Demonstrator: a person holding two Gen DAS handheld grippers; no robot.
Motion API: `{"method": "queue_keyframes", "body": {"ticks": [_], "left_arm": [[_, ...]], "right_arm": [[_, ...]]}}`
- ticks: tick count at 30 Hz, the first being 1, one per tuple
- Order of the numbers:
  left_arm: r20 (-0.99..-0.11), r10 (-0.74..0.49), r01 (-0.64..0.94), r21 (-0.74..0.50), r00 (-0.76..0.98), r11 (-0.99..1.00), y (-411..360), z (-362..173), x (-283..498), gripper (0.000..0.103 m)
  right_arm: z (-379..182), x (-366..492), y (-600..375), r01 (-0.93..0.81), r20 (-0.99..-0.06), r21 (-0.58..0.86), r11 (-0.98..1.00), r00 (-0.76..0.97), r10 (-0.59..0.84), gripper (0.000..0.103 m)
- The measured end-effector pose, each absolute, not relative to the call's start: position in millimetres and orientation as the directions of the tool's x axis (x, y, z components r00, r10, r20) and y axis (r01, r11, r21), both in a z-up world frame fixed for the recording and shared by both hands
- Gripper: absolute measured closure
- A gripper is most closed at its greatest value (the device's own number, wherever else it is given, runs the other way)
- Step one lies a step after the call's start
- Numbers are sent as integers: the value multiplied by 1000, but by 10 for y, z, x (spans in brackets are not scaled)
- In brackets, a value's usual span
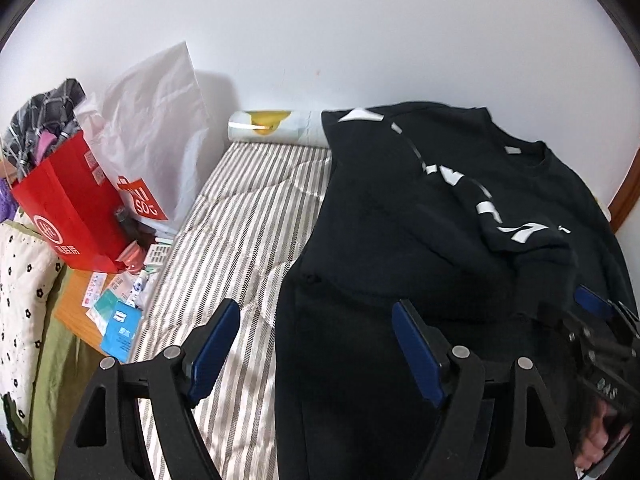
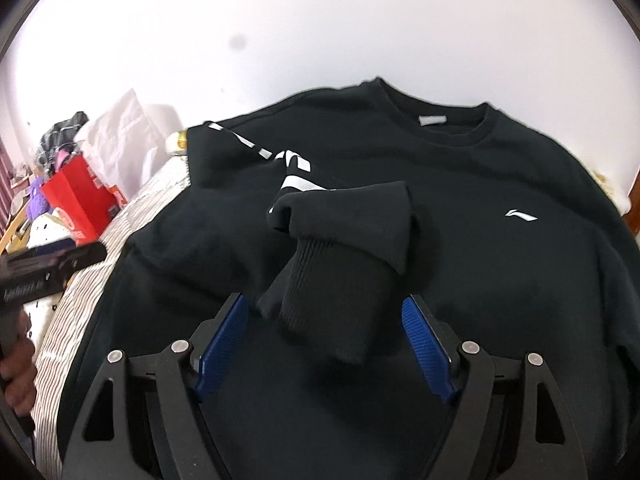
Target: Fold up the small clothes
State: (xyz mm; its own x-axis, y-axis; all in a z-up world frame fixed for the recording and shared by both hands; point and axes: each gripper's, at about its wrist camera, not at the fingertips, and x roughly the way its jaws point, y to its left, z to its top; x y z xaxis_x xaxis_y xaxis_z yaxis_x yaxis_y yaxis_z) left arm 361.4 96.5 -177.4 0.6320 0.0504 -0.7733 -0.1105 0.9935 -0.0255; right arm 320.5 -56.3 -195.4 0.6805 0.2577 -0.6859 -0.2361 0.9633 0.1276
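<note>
both claws, left claw [image 1: 314,344] and right claw [image 2: 324,338], gape empty over the black sweatshirt [image 2: 460,240]; its ribbed cuff [image 2: 332,304] lies folded across the chest, hem cut off.

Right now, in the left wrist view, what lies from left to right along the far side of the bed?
Red paper bag → white plastic bag → rolled poster → black sweatshirt, its sleeve folded across the chest.

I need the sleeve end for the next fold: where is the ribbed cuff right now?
In the right wrist view the ribbed cuff lies on the black sweatshirt, low and central, between the open blue pads of the right tool without touching them.
</note>
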Motion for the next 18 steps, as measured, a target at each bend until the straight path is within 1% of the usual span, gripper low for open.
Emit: {"method": "queue_keyframes", "body": {"ticks": [1, 2, 3, 5, 6, 8, 10, 14, 18], "left_arm": [[-777, 51, -116, -29, 627, 993, 977, -1797, 3628, 26], [-786, 47, -125, -39, 617, 991, 1002, -1855, 3693, 26], [-790, 45, -128, -43, 612, 991, 1004, -1878, 3715, 26], [-801, 53, -141, -40, 597, 989, 1026, -1961, 3820, 26], [-803, 57, -146, -37, 593, 989, 1031, -1984, 3843, 26], [-811, 53, -160, -50, 582, 986, 1062, -2032, 3905, 26], [-813, 46, -171, -67, 581, 983, 1090, -2057, 3929, 26], [-818, 41, -171, -71, 574, 983, 1095, -2088, 3944, 26], [-824, 36, -167, -71, 565, 983, 1068, -2088, 3913, 26]], "right_arm": [[-1981, 3272, -547, -229, -689, 138, 964, 677, 260, 28], [-2016, 3341, -542, -219, -694, 146, 965, 672, 258, 38], [-2059, 3421, -529, -205, -705, 139, 969, 666, 242, 45], [-2095, 3503, -516, -218, -710, 128, 967, 661, 243, 86], [-2091, 3519, -530, -236, -707, 131, 963, 658, 258, 92], [-2044, 3523, -630, -257, -696, 147, 955, 659, 284, 96], [-1949, 3460, -830, -239, -670, 155, 959, 687, 280, 96], [-1818, 3367, -1400, -156, -647, 153, 976, 730, 218, 96], [-1865, 3410, -1868, -68, -663, 165, 984, 731, 162, 95]]}}
